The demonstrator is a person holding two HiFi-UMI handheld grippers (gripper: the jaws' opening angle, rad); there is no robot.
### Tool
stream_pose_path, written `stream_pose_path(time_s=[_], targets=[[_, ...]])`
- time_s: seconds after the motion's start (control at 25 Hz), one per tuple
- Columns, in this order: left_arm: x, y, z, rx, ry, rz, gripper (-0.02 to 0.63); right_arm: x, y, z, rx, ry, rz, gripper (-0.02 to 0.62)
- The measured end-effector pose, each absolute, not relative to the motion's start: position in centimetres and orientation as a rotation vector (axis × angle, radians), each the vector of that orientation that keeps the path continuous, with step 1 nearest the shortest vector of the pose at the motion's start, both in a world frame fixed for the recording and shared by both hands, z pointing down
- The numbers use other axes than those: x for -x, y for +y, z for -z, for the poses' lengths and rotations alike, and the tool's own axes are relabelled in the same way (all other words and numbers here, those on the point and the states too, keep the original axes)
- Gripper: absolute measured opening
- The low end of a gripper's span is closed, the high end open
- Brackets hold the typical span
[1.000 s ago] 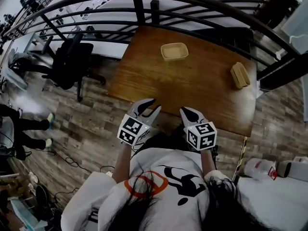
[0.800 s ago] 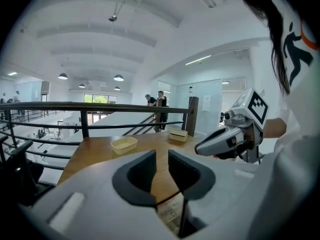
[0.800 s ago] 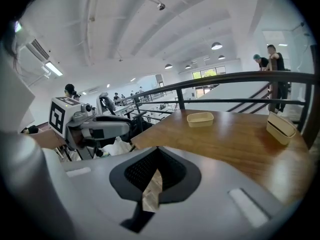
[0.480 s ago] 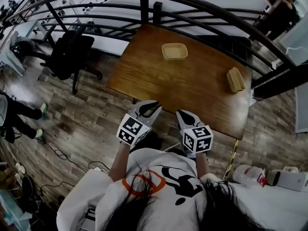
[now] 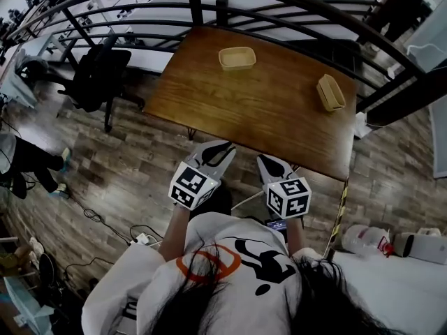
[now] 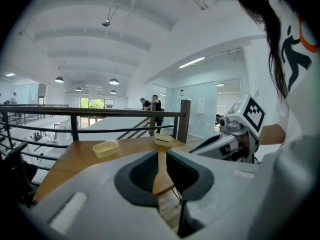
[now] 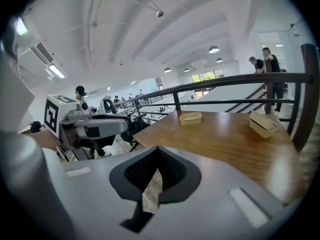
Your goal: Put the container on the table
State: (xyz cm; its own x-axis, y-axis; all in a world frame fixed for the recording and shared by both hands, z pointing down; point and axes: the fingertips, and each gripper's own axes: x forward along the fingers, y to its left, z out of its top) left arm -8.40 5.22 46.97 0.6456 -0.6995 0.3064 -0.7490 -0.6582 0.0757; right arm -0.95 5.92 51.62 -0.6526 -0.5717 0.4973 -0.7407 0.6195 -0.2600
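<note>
Two shallow tan containers rest on the wooden table (image 5: 265,110): one near the far edge (image 5: 237,58), one near the right end (image 5: 330,92). Both appear again in the left gripper view as the far container (image 6: 105,147) and the right container (image 6: 163,140), and in the right gripper view as the far one (image 7: 190,117) and the right one (image 7: 263,123). My left gripper (image 5: 218,150) (image 6: 162,151) hovers just short of the table's near edge, its jaws a narrow slit apart and empty. My right gripper (image 5: 269,165) (image 7: 158,148) is beside it, shut on nothing.
A dark metal railing (image 5: 293,5) curves round the table's far side. A black office chair (image 5: 98,75) stands to the left on the plank floor. A white box and a jug (image 5: 367,241) sit at the lower right. People stand far off behind the railing (image 7: 267,64).
The view has shifted, so the table and containers sit a little higher and further left in the picture. Both grippers stay side by side just short of the near edge, jaws unchanged.
</note>
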Motion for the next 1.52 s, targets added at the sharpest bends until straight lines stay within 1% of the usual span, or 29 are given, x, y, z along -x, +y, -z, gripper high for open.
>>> stream_pose_path(time_s=[0.24,0.76,1.52], targets=[[4.3,10.5,-47.0,-2.654,-1.21,-0.379,0.045,-2.4,11.0,-51.8,-1.012,-2.504,-0.637,0.02],[1.2,20.7,-48.4,-2.576,-1.275,-0.399,0.045,-4.7,19.3,-51.7,-0.919,-2.553,-0.615,0.02],[-1.5,23.3,-48.2,-2.599,-1.272,-0.401,0.045,-6.8,22.0,-51.4,-0.902,-2.575,-0.582,0.02]])
